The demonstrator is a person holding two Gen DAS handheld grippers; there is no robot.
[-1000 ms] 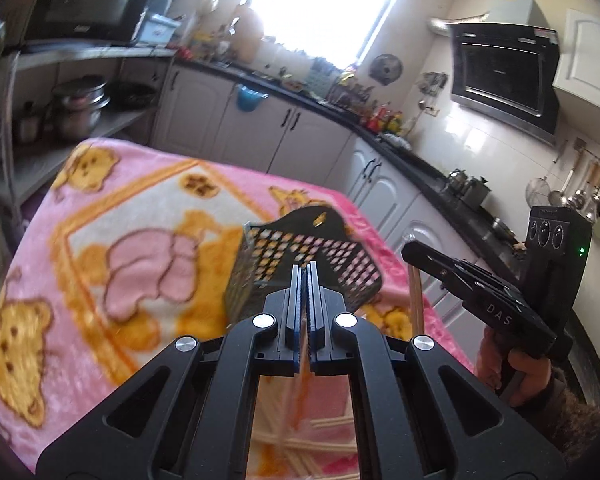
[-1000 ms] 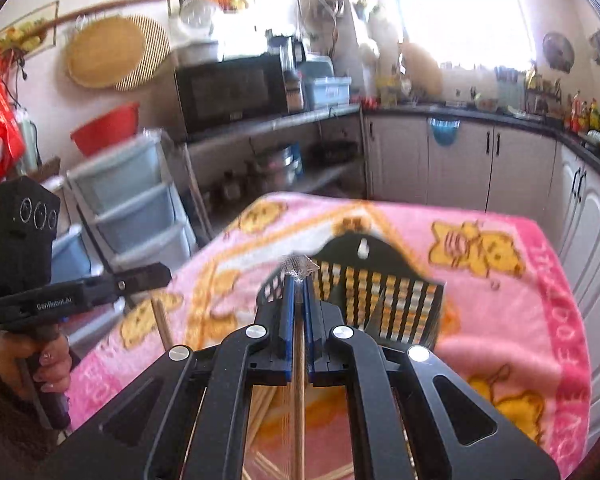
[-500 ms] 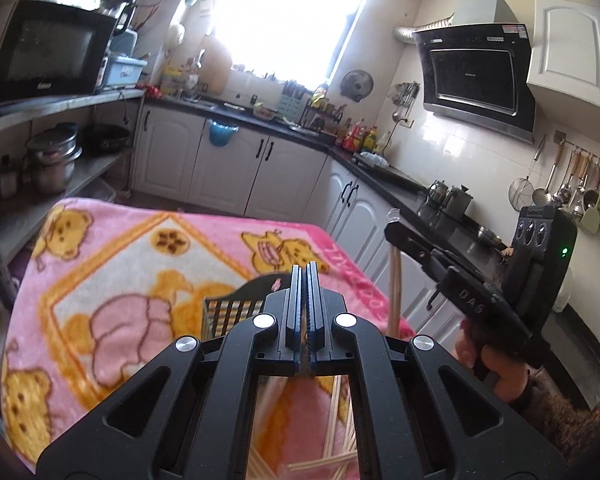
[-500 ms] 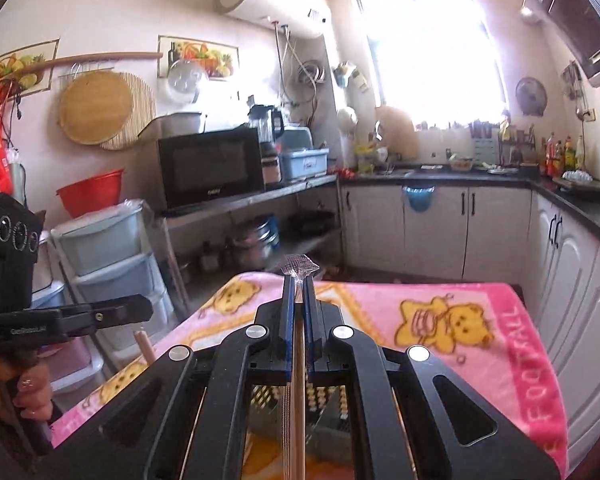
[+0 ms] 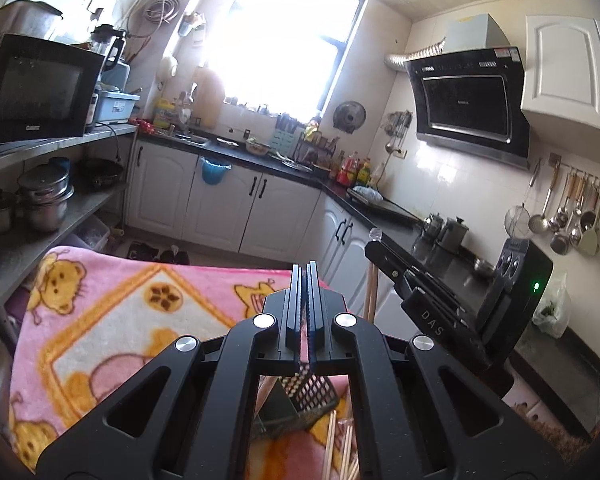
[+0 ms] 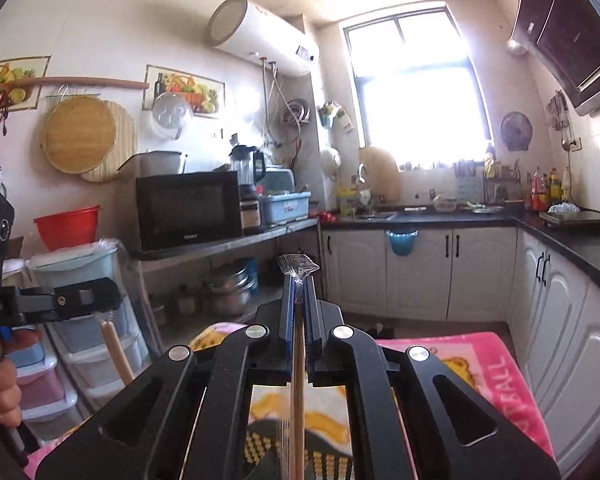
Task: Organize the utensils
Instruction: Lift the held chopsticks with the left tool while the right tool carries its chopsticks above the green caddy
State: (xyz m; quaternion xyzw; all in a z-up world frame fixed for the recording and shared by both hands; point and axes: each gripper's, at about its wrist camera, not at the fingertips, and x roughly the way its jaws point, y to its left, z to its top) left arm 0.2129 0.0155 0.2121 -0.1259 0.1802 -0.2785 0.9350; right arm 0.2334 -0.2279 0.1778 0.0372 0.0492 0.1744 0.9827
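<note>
My left gripper [image 5: 305,270] is shut on a wooden chopstick; the stick shows below its jaws in the right wrist view [image 6: 116,354]. My right gripper [image 6: 298,280] is shut on a plastic-wrapped pair of chopsticks [image 6: 298,392], whose wrapper tip sticks out past the fingertips; it also shows in the left wrist view [image 5: 371,292]. Both grippers are raised high above the table. A black mesh utensil basket [image 5: 308,394] lies below on the pink blanket [image 5: 100,320], with loose chopsticks [image 5: 340,448] beside it.
White kitchen cabinets [image 5: 220,208] and a dark counter run behind the table. A shelf with a microwave [image 6: 188,208] and pots stands to the left. Plastic drawers [image 6: 72,344] stand near the table's left side.
Both grippers have risen and tilted upward with their chopsticks held. The basket has dropped from the middle of both views to the bottom edge.
</note>
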